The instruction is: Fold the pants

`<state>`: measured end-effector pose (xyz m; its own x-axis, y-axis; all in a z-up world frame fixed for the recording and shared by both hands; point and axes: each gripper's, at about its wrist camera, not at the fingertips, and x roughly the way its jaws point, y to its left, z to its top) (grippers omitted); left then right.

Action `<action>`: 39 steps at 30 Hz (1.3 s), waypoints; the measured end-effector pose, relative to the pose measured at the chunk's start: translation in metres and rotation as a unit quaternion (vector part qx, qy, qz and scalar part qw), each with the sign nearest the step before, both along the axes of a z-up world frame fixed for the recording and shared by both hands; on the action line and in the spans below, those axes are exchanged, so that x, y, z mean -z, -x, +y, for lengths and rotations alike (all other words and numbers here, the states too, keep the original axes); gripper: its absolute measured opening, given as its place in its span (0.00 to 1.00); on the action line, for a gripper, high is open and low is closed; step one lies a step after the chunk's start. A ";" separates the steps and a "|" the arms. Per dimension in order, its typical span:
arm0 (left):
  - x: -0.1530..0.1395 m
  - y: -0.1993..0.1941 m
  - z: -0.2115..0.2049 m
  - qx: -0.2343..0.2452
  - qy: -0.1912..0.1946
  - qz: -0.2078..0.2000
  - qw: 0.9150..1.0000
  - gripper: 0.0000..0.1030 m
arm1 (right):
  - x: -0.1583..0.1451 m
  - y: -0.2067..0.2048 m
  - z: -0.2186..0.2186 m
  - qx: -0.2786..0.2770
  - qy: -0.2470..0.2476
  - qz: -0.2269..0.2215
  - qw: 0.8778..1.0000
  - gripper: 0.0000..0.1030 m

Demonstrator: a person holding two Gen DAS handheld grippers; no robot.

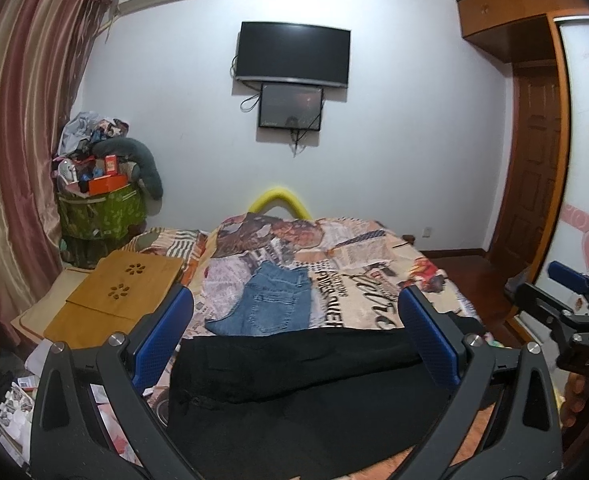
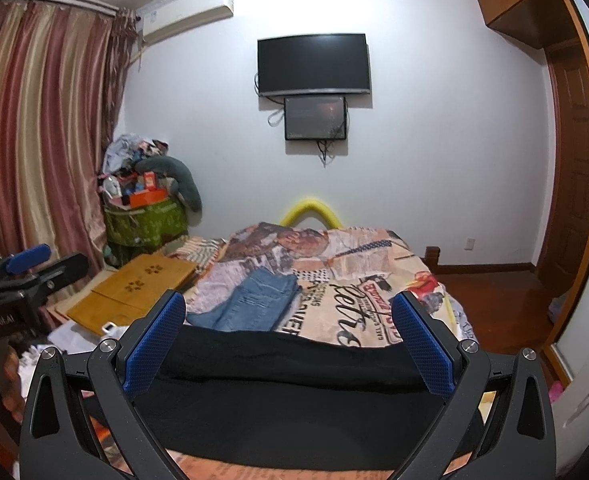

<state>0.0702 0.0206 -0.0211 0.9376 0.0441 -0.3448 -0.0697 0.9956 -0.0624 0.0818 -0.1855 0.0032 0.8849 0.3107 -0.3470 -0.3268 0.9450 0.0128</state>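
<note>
Black pants [image 1: 294,384] lie spread across the near end of the bed; they also show in the right wrist view [image 2: 290,392]. My left gripper [image 1: 294,336] is open, its blue pads wide apart above the pants, holding nothing. My right gripper [image 2: 288,340] is open too, hovering over the pants. The right gripper shows at the right edge of the left wrist view [image 1: 574,304]; the left gripper shows at the left edge of the right wrist view [image 2: 22,276].
Folded blue jeans [image 1: 266,300] lie further up the patterned bedspread [image 1: 366,276]. A wooden lap table [image 1: 122,292] rests left of the bed. A cluttered green bin [image 1: 98,208], curtains and papers are at left. Wooden door and floor are at right.
</note>
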 end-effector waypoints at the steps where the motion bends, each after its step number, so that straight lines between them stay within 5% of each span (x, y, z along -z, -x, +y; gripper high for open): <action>1: 0.004 -0.009 0.003 -0.006 -0.005 0.005 1.000 1.00 | 0.003 -0.006 0.001 0.003 0.006 0.005 1.000 1.00; 11: 0.043 -0.107 0.046 -0.023 -0.007 0.087 0.996 1.00 | 0.033 -0.061 -0.004 -0.006 0.047 0.038 0.998 0.99; 18: 0.085 -0.179 0.091 -0.054 -0.020 0.160 0.985 1.00 | 0.062 -0.115 -0.011 -0.015 0.065 0.098 0.993 0.99; 21: 0.107 -0.207 0.114 -0.066 -0.016 0.196 0.978 0.99 | 0.077 -0.141 -0.010 -0.023 0.090 0.136 0.986 0.99; 27: 0.165 -0.253 0.161 -0.070 0.030 0.283 0.956 0.82 | 0.110 -0.178 -0.010 -0.041 0.118 0.182 0.975 0.99; 39: 0.262 -0.296 0.192 -0.072 0.059 0.405 0.910 0.63 | 0.169 -0.253 -0.006 -0.085 0.146 0.259 0.951 0.96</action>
